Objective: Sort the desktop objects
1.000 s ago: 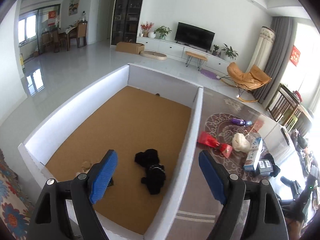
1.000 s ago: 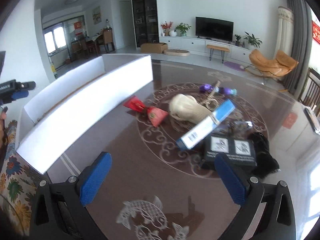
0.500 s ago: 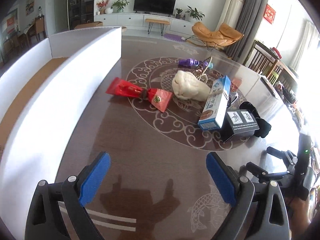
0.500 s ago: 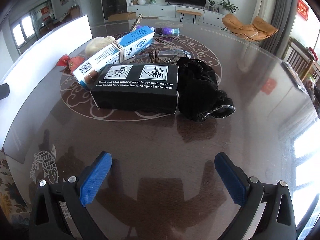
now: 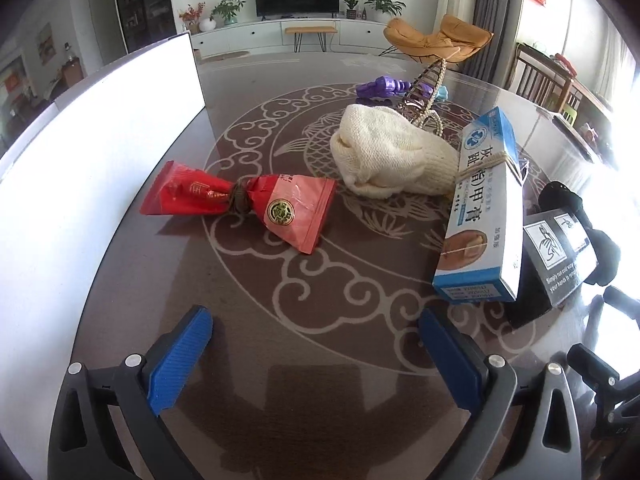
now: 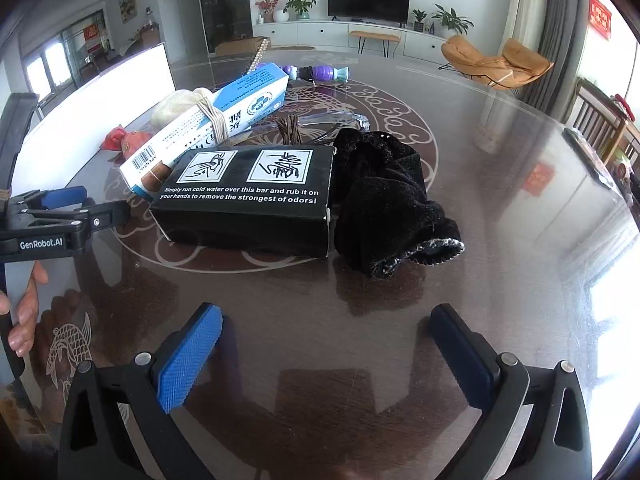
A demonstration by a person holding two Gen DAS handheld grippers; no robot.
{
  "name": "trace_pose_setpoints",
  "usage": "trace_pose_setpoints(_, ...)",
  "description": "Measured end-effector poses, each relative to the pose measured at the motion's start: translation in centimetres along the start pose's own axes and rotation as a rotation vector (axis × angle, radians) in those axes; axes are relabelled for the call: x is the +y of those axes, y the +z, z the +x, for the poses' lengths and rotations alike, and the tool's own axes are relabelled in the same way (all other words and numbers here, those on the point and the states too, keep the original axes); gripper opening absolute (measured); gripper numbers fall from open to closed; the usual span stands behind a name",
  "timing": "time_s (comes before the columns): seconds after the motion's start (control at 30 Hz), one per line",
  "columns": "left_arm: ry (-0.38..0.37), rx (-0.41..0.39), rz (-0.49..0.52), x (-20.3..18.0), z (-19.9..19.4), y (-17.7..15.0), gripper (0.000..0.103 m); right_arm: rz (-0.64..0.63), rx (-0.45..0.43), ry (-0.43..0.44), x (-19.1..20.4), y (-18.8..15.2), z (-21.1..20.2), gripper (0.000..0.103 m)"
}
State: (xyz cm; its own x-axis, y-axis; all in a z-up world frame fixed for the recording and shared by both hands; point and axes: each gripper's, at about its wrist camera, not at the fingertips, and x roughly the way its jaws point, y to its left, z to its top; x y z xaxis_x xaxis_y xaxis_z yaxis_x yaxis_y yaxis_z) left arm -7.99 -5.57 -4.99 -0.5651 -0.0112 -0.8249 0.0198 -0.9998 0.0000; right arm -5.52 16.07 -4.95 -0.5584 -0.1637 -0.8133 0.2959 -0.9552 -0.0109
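My left gripper (image 5: 314,320) hangs low over the dark patterned table (image 5: 320,400), its jaws opening wide with nothing between them. Just ahead of it lies a red foil packet (image 5: 240,200), tied at the middle. Behind that sit a cream knitted cloth (image 5: 388,156) and a blue-and-white box (image 5: 484,208) bound with string. My right gripper (image 6: 326,312) stands open and empty in front of a black printed box (image 6: 248,196). A black velvet pouch (image 6: 388,200) lies against that box's right side. The left gripper (image 6: 60,200) also shows at the left edge of the right wrist view.
A white-walled bin (image 5: 100,140) runs along the table's left side. A purple toy (image 5: 382,87), a beaded wire piece (image 5: 426,88) and clear glasses (image 6: 336,120) lie further back. A hand (image 6: 24,320) grips the left tool. Chairs stand beyond the far right edge.
The left gripper swung from above the bin to the table, sank toward the red packet, and its jaws widened. The right gripper closed in on the black box, then held still.
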Motion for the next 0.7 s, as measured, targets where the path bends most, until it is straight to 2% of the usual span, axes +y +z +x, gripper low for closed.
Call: trace_pose_setpoints(0.7,0.007,-0.020,-0.008,0.01,0.25,0.28,0.103,0.000,0.000,0.000,0.01,0.00,0.01,0.103)
